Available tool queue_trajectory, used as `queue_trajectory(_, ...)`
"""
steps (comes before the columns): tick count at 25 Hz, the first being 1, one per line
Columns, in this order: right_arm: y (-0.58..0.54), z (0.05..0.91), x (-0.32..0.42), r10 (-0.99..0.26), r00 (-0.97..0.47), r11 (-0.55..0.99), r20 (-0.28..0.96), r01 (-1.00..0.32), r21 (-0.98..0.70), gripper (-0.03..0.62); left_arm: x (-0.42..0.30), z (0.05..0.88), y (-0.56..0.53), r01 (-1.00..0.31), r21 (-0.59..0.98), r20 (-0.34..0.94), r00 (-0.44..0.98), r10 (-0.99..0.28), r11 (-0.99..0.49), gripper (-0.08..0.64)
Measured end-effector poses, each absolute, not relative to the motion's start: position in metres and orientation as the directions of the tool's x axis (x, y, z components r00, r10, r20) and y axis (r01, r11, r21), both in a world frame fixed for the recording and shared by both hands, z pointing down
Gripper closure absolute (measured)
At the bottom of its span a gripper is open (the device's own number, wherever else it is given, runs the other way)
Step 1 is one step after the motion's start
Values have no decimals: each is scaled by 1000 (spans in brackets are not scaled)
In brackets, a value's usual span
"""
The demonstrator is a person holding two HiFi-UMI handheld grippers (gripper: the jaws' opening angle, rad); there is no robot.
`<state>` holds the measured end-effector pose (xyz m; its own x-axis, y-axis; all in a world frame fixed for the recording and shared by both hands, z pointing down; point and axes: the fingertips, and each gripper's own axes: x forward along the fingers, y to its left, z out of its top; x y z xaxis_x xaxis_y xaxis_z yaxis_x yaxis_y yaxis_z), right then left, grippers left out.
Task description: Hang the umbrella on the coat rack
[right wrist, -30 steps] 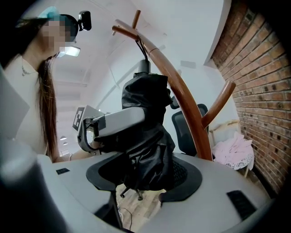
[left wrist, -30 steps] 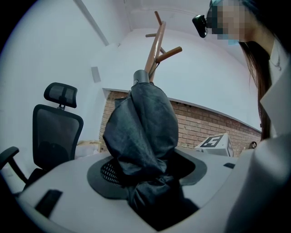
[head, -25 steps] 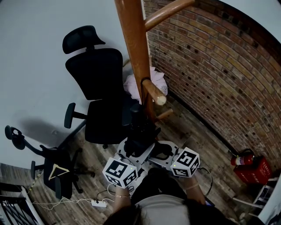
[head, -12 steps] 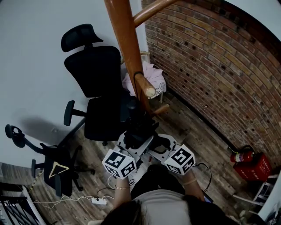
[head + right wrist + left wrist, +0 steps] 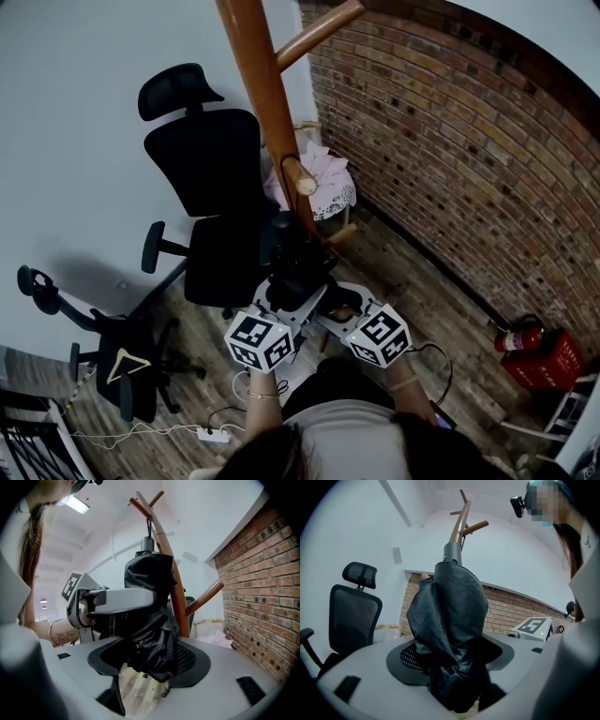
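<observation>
A folded black umbrella (image 5: pixel 295 262) hangs beside the wooden coat rack (image 5: pixel 258 84), its strap (image 5: pixel 149 527) looped over a peg (image 5: pixel 300 178). My left gripper (image 5: pixel 286 298) holds its lower part; the fabric (image 5: pixel 450 620) fills the gap and touches both pads while the jaws are opening. My right gripper (image 5: pixel 330 305) sits around the same bundle (image 5: pixel 150 602) from the other side. Its jaws are opening too, and floor shows between the left pad and the fabric. The left gripper's finger (image 5: pixel 122 599) lies against the umbrella's side.
A black office chair (image 5: pixel 211 187) stands just left of the rack, and a second chair (image 5: pixel 117 361) with a hanger is farther left. A brick wall (image 5: pixel 450 141) runs along the right. Pink cloth (image 5: pixel 323 169) lies behind the rack. A red extinguisher (image 5: pixel 520 337) and floor cables (image 5: pixel 211 434) lie nearby.
Both grippers stay at the umbrella. The right gripper's cube has rolled a little. The head view has shifted, so the rack and peg sit higher and farther off.
</observation>
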<state>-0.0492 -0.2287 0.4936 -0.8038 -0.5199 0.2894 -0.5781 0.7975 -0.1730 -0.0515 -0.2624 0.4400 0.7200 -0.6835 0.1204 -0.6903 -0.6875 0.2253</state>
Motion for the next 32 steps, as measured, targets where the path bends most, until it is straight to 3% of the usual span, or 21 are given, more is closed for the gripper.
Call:
queue_trajectory(9,-232,500,-46,-538,-765,786,355,-607,-117,313,-56,438,-264,-745,145,163,667,-727,-651,204)
queue_trajectory(32,-211,503,-12,-557,-727,760,400,-641,-108,311,-80,415,-225,-851,113,126,524,-842,-513,204)
